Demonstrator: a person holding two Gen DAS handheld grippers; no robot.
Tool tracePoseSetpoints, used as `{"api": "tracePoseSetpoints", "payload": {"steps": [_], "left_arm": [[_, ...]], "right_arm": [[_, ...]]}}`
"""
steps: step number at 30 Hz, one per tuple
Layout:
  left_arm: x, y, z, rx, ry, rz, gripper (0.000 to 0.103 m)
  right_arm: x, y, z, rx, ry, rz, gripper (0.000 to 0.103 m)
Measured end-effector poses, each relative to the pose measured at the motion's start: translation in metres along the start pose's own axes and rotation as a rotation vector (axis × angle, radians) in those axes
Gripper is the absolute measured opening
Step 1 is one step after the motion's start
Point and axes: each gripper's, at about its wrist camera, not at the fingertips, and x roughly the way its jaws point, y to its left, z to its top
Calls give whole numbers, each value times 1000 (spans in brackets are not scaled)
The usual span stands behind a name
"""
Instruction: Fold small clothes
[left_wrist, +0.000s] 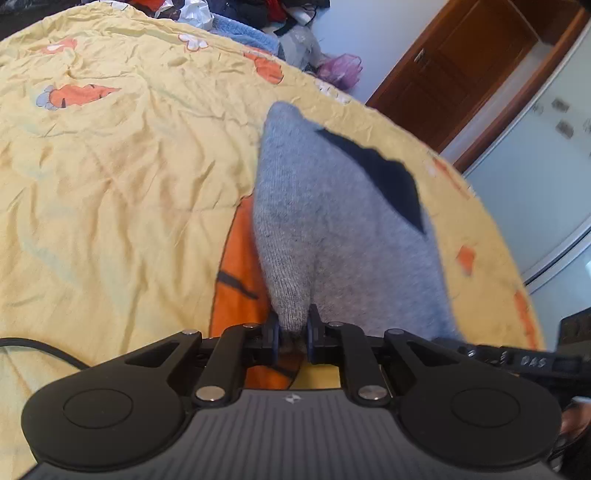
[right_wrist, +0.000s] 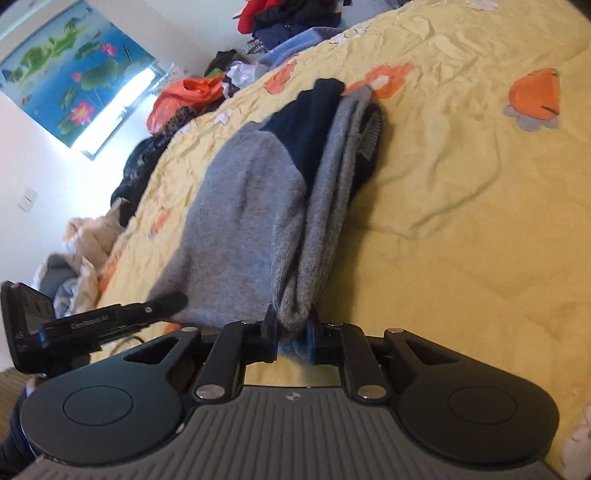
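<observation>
- While the left gripper (left_wrist: 292, 328) pinches the near edge of the grey sweater (left_wrist: 332, 229), the garment stretches ahead of it over the yellow quilt (left_wrist: 110, 184).
- Right gripper (right_wrist: 291, 328) clamps the sweater's bunched near edge; the left gripper shows at its left.

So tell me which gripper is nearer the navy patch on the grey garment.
Too close to call. The left gripper and right gripper each pinch the near edge of the grey garment; its navy patch lies toward the far end in both views.

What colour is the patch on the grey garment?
Dark navy patch on the grey garment; right wrist view shows it best.
</observation>
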Motion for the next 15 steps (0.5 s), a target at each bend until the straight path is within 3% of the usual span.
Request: {"api": "tracePoseSetpoints", "payload": {"steps": [2,4,6,7,8,9,10,11,15], "left_arm": [[-1,-2,-3,45,-28,18,19],[-18,-15,-3,111,-64,80,31],[-42,-31,-5,207,-185,130,36],[-52,-38,-8,250,-253,143,44],[-61,-46,-11,291,-332,158,52],[-66,-53,-14,319,-405,170,74],[-66,-57,-17,335,-452,177,88],[-65,-61,-23,352,-479,176,88],[-41,-72,-50,412,-432,177,88]], "right_arm": [[-1,-6,-3,22,-30,-1,28],[-8,0,-6,28,-68,-37,41],[-27,20,-14,-99,-161,-136,47],[-35,32,-20,-176,-211,-186,49],[-42,43,-25,-249,-269,-244,59],[-45,53,-31,-300,-314,-292,76],[-45,59,-35,-331,-347,-329,85],[-44,63,-38,-352,-374,-364,100],[-28,67,-53,-358,-373,-472,102]]}}
